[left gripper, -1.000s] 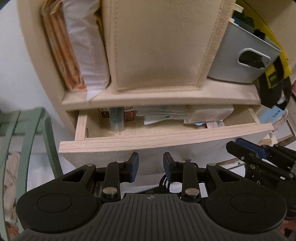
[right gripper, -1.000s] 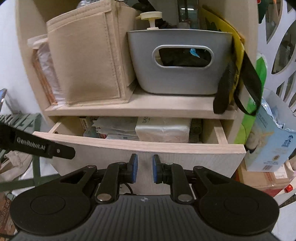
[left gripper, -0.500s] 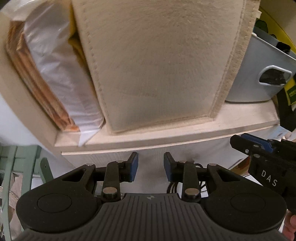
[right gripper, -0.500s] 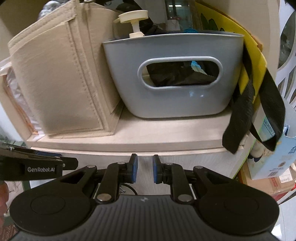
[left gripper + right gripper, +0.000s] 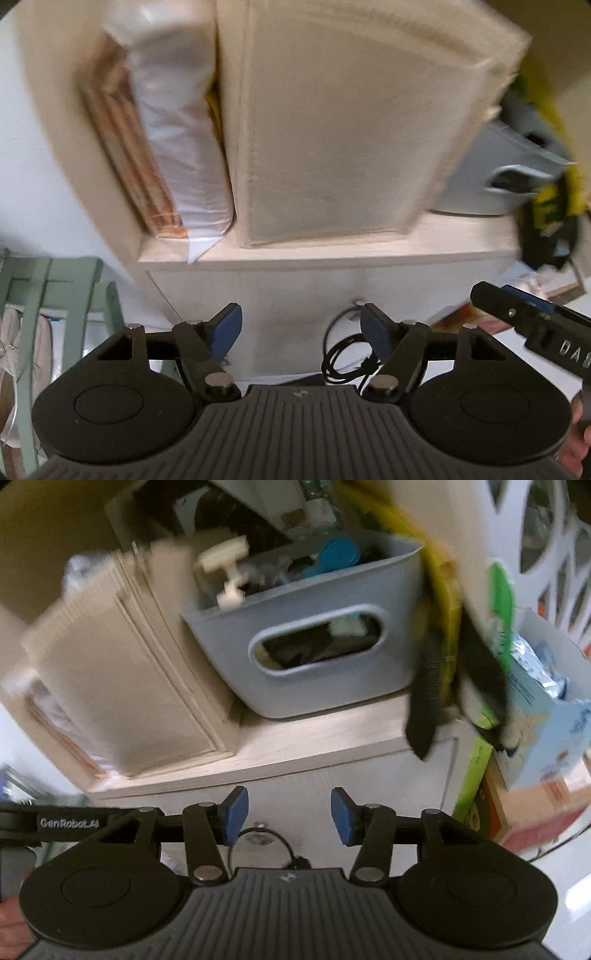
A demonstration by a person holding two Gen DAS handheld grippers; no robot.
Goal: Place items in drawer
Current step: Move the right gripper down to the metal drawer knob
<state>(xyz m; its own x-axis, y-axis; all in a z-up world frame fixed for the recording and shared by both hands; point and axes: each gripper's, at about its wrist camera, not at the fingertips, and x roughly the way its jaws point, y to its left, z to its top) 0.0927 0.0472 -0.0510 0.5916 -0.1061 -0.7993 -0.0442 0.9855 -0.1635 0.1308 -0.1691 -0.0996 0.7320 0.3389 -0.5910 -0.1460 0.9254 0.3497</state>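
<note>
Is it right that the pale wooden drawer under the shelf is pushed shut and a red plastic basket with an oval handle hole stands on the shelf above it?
Not quite: the plastic basket with the oval handle hole is grey-blue, not red, as the right wrist view shows. The pale wooden drawer beneath the shelf is indeed pushed shut.

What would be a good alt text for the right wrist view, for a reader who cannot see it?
The right gripper, empty, its jaws opening, faces a closed pale wood drawer front. On the shelf above stand a beige felt organizer and a grey plastic basket full of small items. The picture is blurred.
</note>
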